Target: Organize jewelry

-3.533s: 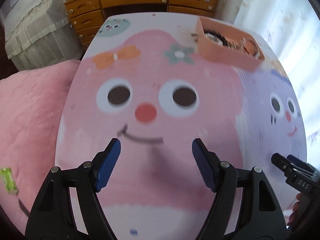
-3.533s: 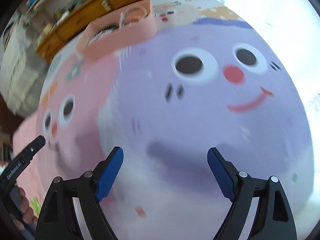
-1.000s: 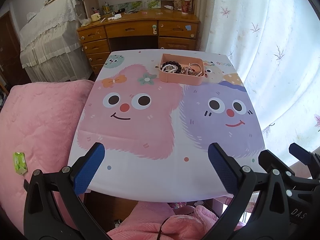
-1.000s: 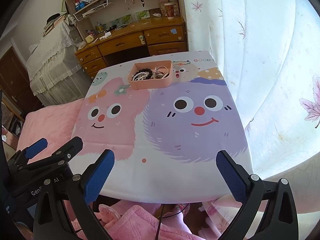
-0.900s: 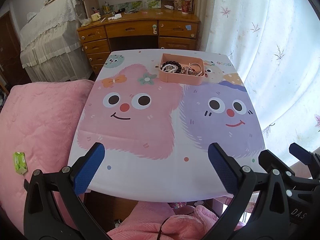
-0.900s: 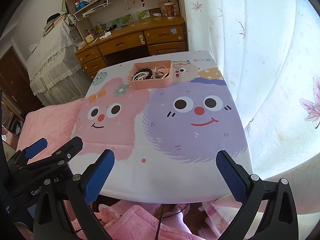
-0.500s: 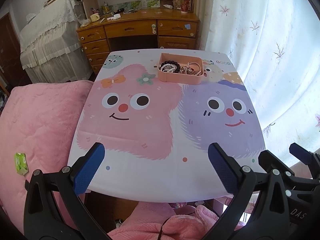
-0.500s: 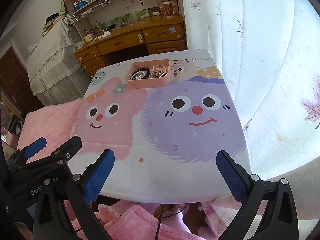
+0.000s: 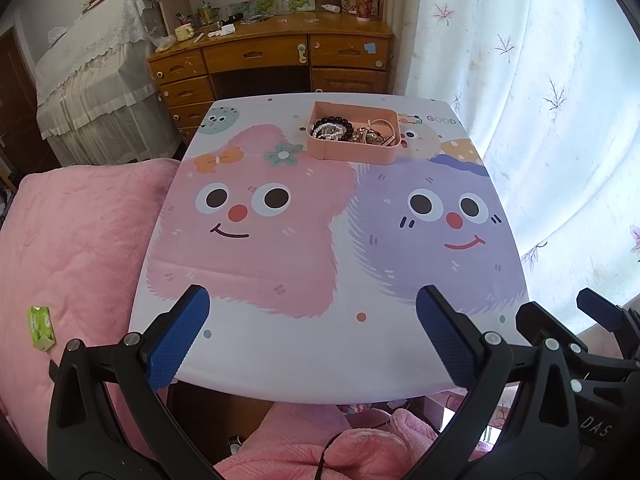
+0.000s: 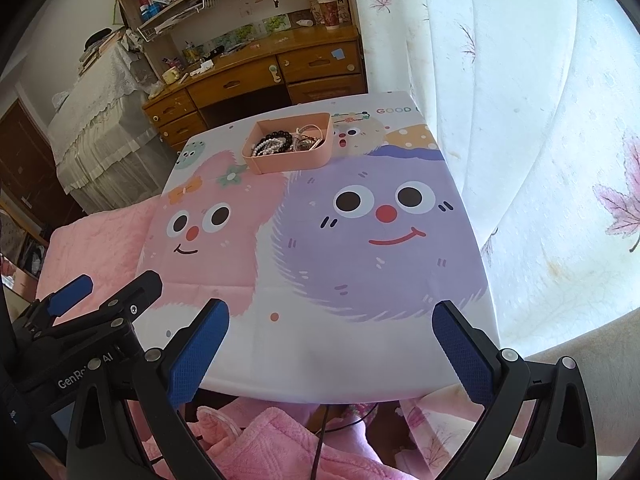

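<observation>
Jewelry all sits in the pink tray, far ahead of my left gripper and right gripper. Both wide open, empty; sorting looks done.

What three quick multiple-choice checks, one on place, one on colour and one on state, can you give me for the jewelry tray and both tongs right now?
1. Where does the pink tray stand on the table?
A. near edge, by the tongs
B. far end, toward the wooden desk
C. on the pink quilt

2. What colour are the pads on the left tongs?
A. red
B. green
C. blue

3. How do the right tongs stand?
A. open, holding nothing
B. shut on a bracelet
C. shut on the tray

Key: 1 B, the tray sits at the table's far end, near the desk. 2 C, both pads show blue. 3 A, the jaws are spread wide with only tabletop between them.
</observation>
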`<act>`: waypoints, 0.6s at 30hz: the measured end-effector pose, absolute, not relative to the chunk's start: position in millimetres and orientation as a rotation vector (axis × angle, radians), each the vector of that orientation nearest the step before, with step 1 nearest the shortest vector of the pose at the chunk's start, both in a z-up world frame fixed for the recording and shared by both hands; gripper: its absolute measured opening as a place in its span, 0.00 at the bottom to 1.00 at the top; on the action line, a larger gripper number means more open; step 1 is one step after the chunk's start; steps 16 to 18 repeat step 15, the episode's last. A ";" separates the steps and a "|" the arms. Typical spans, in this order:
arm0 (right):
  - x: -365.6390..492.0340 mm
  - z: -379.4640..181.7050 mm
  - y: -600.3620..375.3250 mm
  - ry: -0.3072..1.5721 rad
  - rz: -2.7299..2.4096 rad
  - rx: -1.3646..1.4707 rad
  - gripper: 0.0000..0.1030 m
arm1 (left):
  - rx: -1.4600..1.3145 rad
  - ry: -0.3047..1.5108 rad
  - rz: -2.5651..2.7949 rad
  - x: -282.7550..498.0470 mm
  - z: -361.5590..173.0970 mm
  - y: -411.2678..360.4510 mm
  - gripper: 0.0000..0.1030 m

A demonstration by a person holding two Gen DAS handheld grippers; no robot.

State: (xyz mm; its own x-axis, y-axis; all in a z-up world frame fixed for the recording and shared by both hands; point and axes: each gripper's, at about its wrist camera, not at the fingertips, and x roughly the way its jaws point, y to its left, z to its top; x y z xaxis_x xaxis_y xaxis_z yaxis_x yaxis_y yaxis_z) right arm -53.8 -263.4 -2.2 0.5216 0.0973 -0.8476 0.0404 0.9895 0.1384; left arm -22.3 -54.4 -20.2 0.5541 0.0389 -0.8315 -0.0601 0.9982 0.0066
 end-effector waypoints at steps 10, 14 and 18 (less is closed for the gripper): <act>-52.7 -3.3 -265.0 1.026 0.030 0.153 1.00 | -0.020 0.983 0.057 -21.3 -20.7 -55.0 1.00; -52.5 -3.2 -264.9 1.026 0.029 0.155 1.00 | -0.023 0.982 0.057 -21.1 -20.6 -55.3 0.99; -52.9 -3.4 -265.5 1.027 0.029 0.155 1.00 | -0.022 0.983 0.057 -20.9 -20.5 -55.3 0.99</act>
